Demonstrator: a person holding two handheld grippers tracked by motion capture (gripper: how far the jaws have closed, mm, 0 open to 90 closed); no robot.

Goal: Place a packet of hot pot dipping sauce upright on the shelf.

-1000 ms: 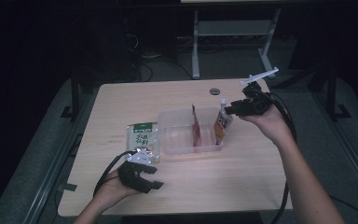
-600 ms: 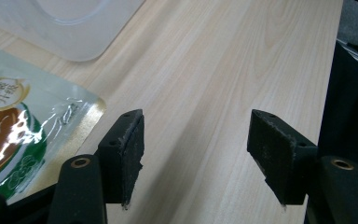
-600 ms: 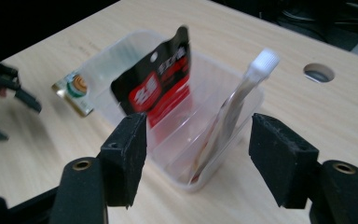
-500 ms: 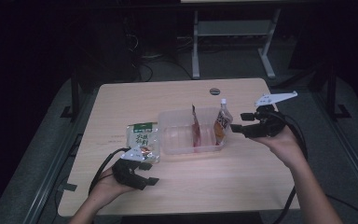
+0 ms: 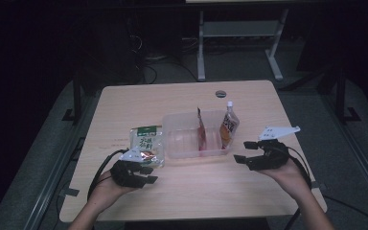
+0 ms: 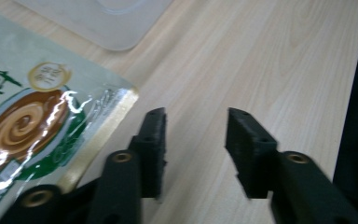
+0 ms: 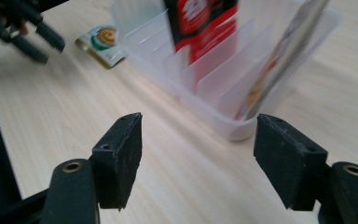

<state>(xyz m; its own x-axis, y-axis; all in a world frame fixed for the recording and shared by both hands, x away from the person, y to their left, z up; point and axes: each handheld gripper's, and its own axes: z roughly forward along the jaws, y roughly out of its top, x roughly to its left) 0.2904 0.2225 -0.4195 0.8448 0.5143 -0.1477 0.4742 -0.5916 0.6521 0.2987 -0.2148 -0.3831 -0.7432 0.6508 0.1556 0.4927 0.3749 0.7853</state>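
left claw (image 6: 195, 151) narrowed, just closing, empty | green packet (image 6: 32, 126) just beside its jaw

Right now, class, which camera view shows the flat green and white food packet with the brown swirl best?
The left gripper view: the flat green and white food packet lies close, its swirl sharp. The high view shows it whole but small beside the clear plastic tray; the right gripper view catches a distant corner.

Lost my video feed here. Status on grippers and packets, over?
Left gripper jaws just closing, nothing between, beside green packet. Right gripper open, empty, facing clear bin. Nothing in the way.
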